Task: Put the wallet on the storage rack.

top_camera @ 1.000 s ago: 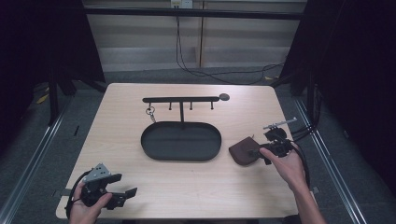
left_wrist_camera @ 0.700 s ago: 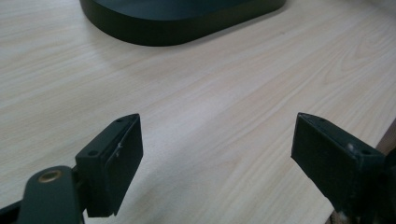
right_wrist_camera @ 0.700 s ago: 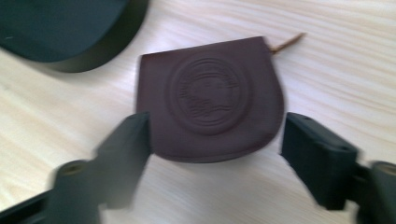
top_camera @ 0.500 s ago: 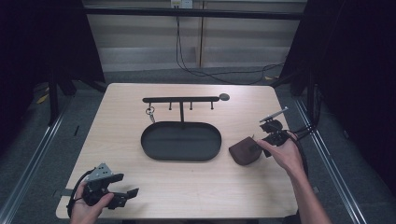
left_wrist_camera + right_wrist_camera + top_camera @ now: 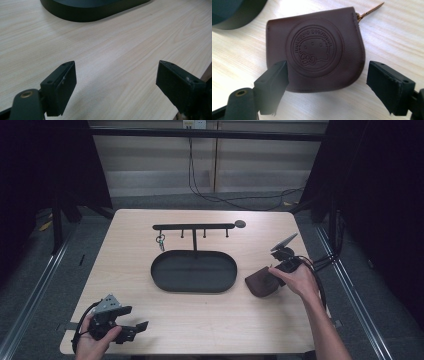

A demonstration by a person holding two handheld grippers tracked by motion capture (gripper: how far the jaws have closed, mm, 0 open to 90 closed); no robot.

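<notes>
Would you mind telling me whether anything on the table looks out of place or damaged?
Nothing stands out. The brown pouch lies flat and intact on the table beside the black tray, and a key ring hangs from the rack.

Bare table (image 5: 200, 320) along the near edge; tray (image 5: 194, 271) and hook rack (image 5: 194, 226) mid-table.

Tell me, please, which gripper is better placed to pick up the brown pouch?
Right. The right gripper sits open at the brown pouch, a jaw on either side; the left gripper rests across the table.
</notes>
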